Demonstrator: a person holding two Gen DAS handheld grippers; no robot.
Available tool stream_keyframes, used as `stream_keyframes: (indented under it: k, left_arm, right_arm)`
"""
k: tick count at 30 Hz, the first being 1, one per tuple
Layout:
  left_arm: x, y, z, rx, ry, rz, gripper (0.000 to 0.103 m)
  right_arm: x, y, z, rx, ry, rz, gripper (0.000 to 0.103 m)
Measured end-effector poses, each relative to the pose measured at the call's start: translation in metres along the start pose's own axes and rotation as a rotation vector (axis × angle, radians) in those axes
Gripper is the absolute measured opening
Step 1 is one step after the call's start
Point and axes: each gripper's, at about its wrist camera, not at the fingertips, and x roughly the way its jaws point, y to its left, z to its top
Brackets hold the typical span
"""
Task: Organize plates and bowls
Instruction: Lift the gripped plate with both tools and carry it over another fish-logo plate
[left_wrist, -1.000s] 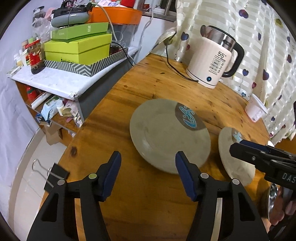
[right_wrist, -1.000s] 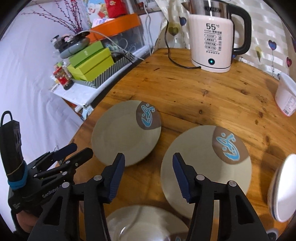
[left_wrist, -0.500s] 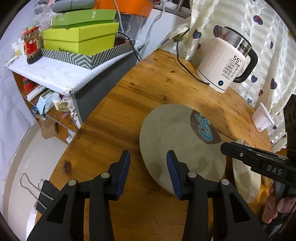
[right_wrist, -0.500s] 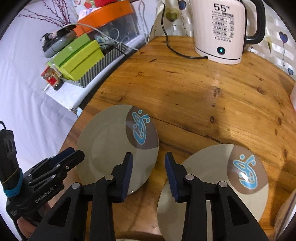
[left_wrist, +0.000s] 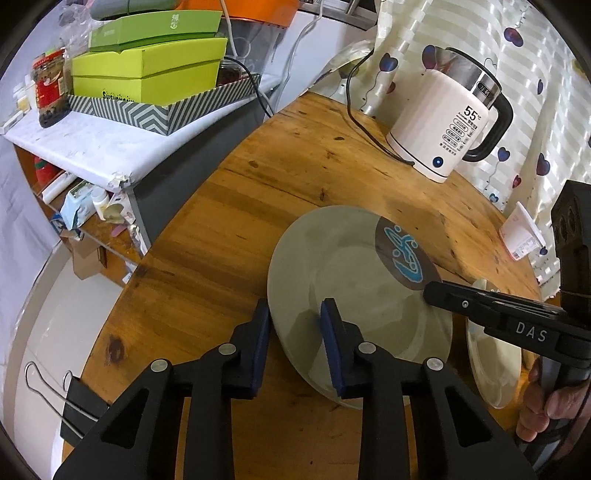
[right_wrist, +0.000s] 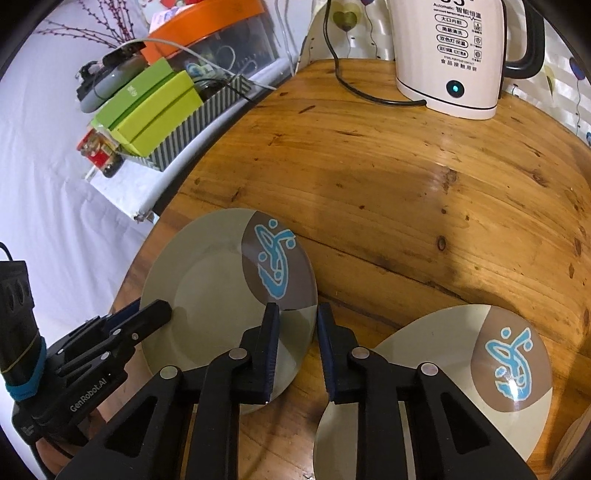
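Round wooden table: left gripper and right gripper closing astride glazed plate rim at 7 and 4 o'clock, not yet pinching; stiff, slippery, breakable.

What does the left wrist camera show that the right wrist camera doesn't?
Only the left wrist view shows the binder clip at the table edge, the cluttered lower shelf and a white tub. Only the right wrist view shows the second plate with its blue motif, and the budded branches. Both show the plate nearest the shelf, the kettle, the green boxes and the wooden table.
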Motion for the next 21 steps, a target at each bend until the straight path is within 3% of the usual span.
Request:
stream_keyframes:
  k: [21]
  left_arm:
    - [-0.032,-0.011,-0.01,0.025,-0.022,0.034,0.028]
  right_arm:
    - [-0.028,0.01,-0.014,-0.007,-0.026,0.004,0.019]
